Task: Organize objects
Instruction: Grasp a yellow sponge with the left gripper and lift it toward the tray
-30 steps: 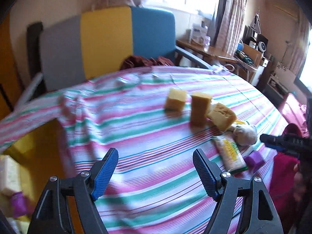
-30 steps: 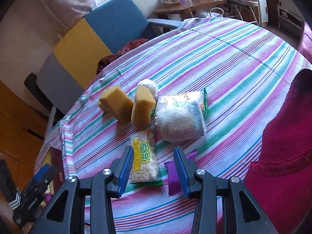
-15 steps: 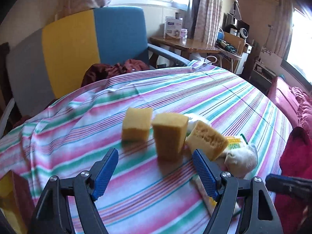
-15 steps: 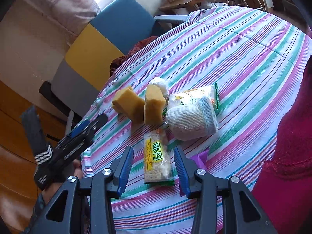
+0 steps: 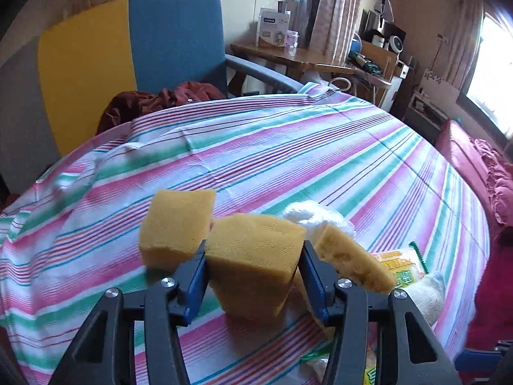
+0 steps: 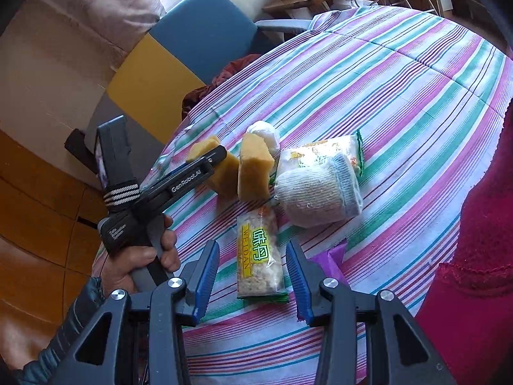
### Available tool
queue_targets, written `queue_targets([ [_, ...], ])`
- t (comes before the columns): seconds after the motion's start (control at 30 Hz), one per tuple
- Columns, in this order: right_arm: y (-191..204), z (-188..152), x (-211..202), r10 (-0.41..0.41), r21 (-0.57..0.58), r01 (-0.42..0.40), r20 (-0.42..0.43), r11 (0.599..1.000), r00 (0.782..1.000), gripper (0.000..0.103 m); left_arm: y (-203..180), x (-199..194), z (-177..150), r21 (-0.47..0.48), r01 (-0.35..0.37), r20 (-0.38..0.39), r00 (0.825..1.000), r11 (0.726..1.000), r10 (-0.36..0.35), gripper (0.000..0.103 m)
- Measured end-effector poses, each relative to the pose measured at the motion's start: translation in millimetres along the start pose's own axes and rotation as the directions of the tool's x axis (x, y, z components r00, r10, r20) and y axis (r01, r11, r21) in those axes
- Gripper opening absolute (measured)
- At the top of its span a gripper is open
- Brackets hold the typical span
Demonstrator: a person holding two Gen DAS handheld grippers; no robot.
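Observation:
Three yellow sponges stand in a row on the striped tablecloth (image 5: 288,147). My left gripper (image 5: 253,276) has its jaws closing around the middle sponge (image 5: 256,253), and both blue pads touch its sides. The left sponge (image 5: 179,224) and the right sponge (image 5: 349,260) stand free. In the right wrist view the left gripper (image 6: 208,160) reaches in from the left, held by a hand. My right gripper (image 6: 253,276) hovers open over a clear snack packet (image 6: 259,250) that lies flat between its fingers, untouched.
A knit white roll (image 6: 317,192), a second snack packet (image 6: 320,154), a white plastic bundle (image 6: 264,133) and a purple wrapper (image 6: 330,256) crowd the sponges. A blue, yellow and grey chair (image 5: 160,45) stands behind the table. Red fabric (image 6: 481,224) covers the right edge.
My left gripper has come in over the table to the sponges, and its jaws have narrowed from wide open onto the middle sponge. The right gripper has stayed over the snack packet.

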State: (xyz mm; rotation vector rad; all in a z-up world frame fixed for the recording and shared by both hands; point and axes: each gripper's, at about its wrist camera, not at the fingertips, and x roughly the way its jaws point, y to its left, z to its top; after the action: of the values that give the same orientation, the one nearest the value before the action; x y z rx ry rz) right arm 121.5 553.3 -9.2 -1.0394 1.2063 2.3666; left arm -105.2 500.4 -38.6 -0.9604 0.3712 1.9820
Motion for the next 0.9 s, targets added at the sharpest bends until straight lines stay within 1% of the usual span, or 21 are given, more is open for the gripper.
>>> queue_targets([
  [0.07,1,0,1,-0.004,-0.005,0.004,-0.009,1.000,1.000,0.043,0,-10,-5,0.001,0.002,0.008,1.000,1.000,-0.002,0.051],
  [0.2,6,0,8,-0.038,-0.033,0.037,-0.042,0.999,0.998,0.043,11,-46,-23,-0.023,-0.009,0.034,0.999,1.000,0.010,0.051],
  [0.37,10,-1,14,-0.073,-0.055,0.069,-0.076,0.996,0.994,0.043,29,-94,-65,-0.075,-0.034,0.049,0.998,0.997,0.038,0.052],
  [0.43,9,-2,13,-0.085,-0.045,0.082,-0.067,0.996,0.994,0.043,37,-103,-83,-0.098,-0.056,0.024,0.998,0.994,0.058,0.052],
  [0.5,4,-1,8,-0.080,-0.014,0.079,-0.043,0.997,0.996,0.043,45,-110,-102,-0.125,-0.067,-0.006,0.998,0.990,0.066,0.052],
  [0.57,-3,0,3,-0.072,0.033,0.073,-0.014,0.997,0.997,0.043,51,-121,-120,-0.149,-0.073,-0.014,0.997,0.986,0.072,0.052],
  [0.6,-8,0,-1,-0.068,0.057,0.067,0.006,0.996,0.998,0.043,54,-128,-128,-0.165,-0.063,-0.008,0.998,0.984,0.063,0.052],
  [0.63,-11,0,-5,-0.062,0.075,0.060,0.026,0.995,0.998,0.043,55,-135,-132,-0.175,-0.054,0.001,0.998,0.983,0.055,0.051],
  [0.7,-12,1,-8,-0.067,0.087,0.063,0.046,0.994,0.997,0.043,57,-147,-138,-0.190,-0.058,0.008,0.998,0.980,0.061,0.051],
  [0.8,-10,1,-8,-0.106,0.087,0.102,0.051,0.991,0.993,0.043,59,-154,-145,-0.198,-0.057,-0.001,0.998,0.978,0.058,0.051],
  [0.9,-11,2,-6,-0.115,0.086,0.111,0.040,0.990,0.993,0.043,60,-158,-149,-0.213,-0.048,-0.001,0.999,0.976,0.048,0.051],
])
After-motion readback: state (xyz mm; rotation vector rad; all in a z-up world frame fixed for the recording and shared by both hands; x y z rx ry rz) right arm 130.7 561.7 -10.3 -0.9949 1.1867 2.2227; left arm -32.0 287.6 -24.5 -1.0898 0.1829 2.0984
